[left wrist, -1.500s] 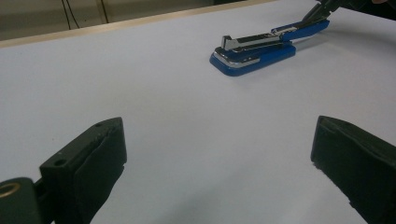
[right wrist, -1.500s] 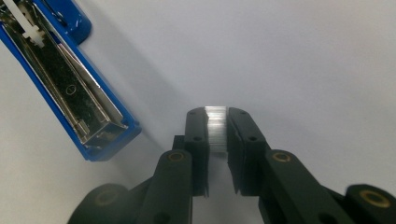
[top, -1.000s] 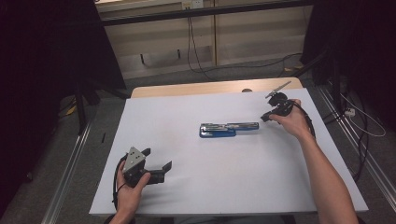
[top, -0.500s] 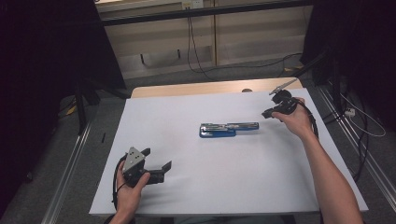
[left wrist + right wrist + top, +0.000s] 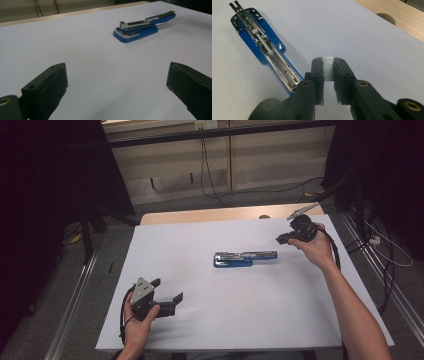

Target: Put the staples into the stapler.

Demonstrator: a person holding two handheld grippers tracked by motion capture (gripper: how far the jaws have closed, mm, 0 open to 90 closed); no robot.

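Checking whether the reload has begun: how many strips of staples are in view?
1. The strip of staples is pinched between the pads of the right claw, beside the opened blue stapler. More may lie hidden inside the stapler's channel.

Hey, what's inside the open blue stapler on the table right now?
The stapler lies swung open; its metal channel shows a pusher and bare track, no staples seen. The right gripper holds a staple strip. The channel's near end is hidden behind that gripper.

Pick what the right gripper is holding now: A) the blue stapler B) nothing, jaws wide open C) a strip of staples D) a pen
C: in the right gripper view, the right gripper has its jaws closed on a silvery strip of staples, while the stapler lies flipped open on the table, apart from the jaws.
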